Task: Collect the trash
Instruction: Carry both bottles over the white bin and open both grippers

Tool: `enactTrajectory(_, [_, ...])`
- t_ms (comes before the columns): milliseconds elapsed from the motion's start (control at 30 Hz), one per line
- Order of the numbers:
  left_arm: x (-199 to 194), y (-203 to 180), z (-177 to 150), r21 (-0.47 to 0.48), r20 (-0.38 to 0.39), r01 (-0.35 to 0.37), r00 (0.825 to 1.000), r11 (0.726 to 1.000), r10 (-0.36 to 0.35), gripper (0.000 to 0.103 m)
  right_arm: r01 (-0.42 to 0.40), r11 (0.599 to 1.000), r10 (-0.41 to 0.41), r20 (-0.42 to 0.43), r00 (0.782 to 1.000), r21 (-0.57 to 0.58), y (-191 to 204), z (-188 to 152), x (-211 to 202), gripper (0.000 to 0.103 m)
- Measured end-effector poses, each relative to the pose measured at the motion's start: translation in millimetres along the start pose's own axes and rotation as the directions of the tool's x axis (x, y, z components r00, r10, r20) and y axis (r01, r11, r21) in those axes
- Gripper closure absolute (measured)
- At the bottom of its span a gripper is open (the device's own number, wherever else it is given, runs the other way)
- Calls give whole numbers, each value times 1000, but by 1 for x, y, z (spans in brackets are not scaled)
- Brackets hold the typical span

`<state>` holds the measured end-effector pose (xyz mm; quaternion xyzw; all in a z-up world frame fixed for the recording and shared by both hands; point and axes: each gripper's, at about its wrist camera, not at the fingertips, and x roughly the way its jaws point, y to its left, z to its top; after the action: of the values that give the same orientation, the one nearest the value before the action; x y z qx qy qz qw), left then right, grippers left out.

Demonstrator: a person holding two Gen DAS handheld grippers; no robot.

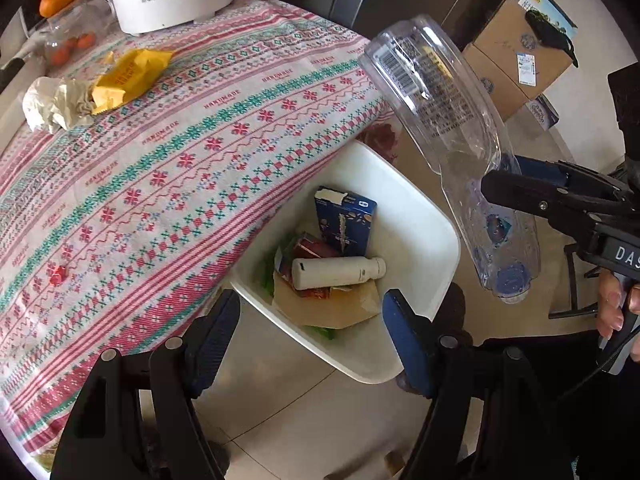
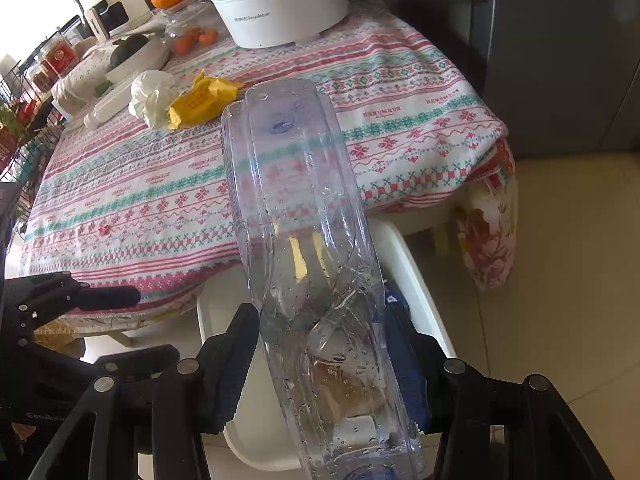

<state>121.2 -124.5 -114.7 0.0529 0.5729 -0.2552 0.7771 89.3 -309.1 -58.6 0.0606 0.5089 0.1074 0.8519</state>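
Holding the clear bottle [image 2: 304, 264] in our right tongs [image 2: 320, 364] — closed on its lower body, cap end down, just above the white bin [image 1: 416, 216]. Left tongs [image 1: 312, 332] are wide apart with nothing in them, hovering over the bin's near edge. Step in hand: drop the bottle in. Next move calls for centring it over the opening, then releasing. Yellow wrapper [image 1: 128, 74] and crumpled paper [image 1: 52, 106] sit on the surface [image 1: 200, 168] — probably next.
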Motion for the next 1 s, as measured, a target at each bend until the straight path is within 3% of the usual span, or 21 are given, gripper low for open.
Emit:
enactTrajectory(233, [-33,37,-15,-39,53,-51,997,998,53,27,12,998,-19,-109,994,-60,13,-11,21,46])
enactTrajectory(533, [-50,81,-34,-125,63,-67,995,990,75,27,45,992,-81,-331,940,-116,18,-41,71,46])
enactTrajectory(667, [-59,92,-41,-140,75,-75,993,987,86,27,35,997,-58,-353,934,-72,15,-40,77,43])
enactTrajectory(800, [-66,102,-43,-161,87,-82,991,984,97,26,34,998,-49,-320,946,-53,16,-31,70,29])
enactTrajectory(1000, [-74,116,-44,-197,104,-94,988,976,116,21,30,998,-45,-293,955,-56,24,-24,65,28])
